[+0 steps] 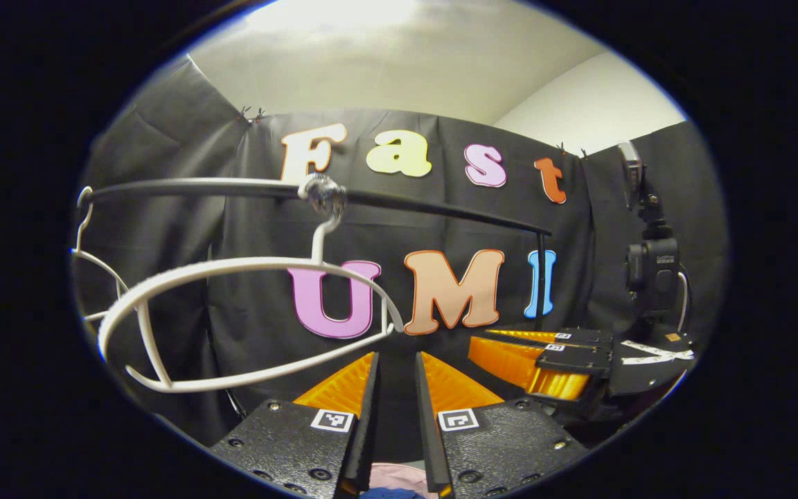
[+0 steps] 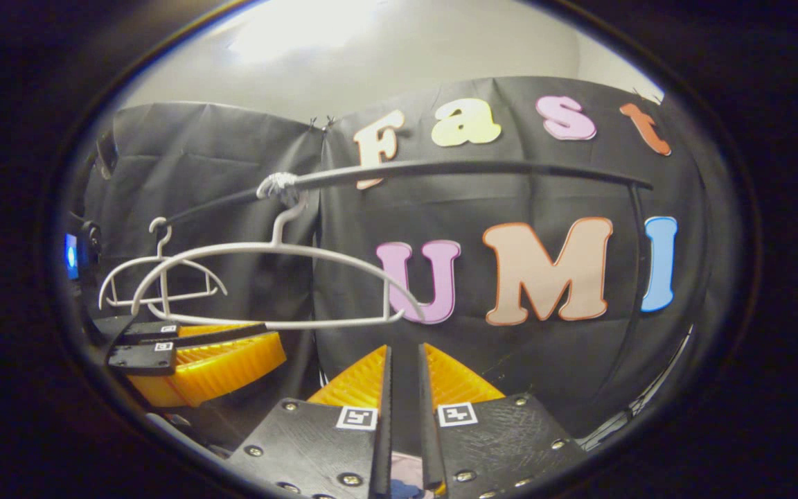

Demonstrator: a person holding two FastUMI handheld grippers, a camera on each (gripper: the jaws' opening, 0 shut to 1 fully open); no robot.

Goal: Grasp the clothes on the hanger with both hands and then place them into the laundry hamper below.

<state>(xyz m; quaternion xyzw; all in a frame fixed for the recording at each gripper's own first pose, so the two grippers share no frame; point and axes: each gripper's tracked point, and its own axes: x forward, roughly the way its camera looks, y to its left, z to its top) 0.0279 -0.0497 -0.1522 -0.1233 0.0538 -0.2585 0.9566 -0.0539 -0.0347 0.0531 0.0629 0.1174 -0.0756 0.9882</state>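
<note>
Pink cloth (image 1: 399, 478) w/ a bit of blue sits at the very bottom between my left gripper's (image 1: 395, 360) fingers; same pink/blue scrap (image 2: 402, 482) between the right gripper's (image 2: 404, 353) fingers. Both pairs are nearly together, narrow gap at the tips. Looks like each pinches the garment low down, but the contact pt is cut off at the edge, so I can't tell for sure.

White hanger (image 1: 246, 319) hangs bare on the black rail (image 1: 406, 204), hook wrapped at a taped spot, prob. to keep it from sliding. Second white hanger (image 2: 163, 277) hangs further along the rail, also bare. My guess: clothes are off the hanger, held below both cameras, grippers side by side so the load is shared. Hamper isn't visible to me; next is lowering.

Right gripper shows off to the side in left gripper view (image 1: 544, 364), left gripper likewise in right gripper view (image 2: 198, 360).

Writing: only square fiducial tags (image 1: 333, 420) on fingers, no brand I can read. Small camera on a mount (image 1: 652, 267) stands at booth edge.
</note>
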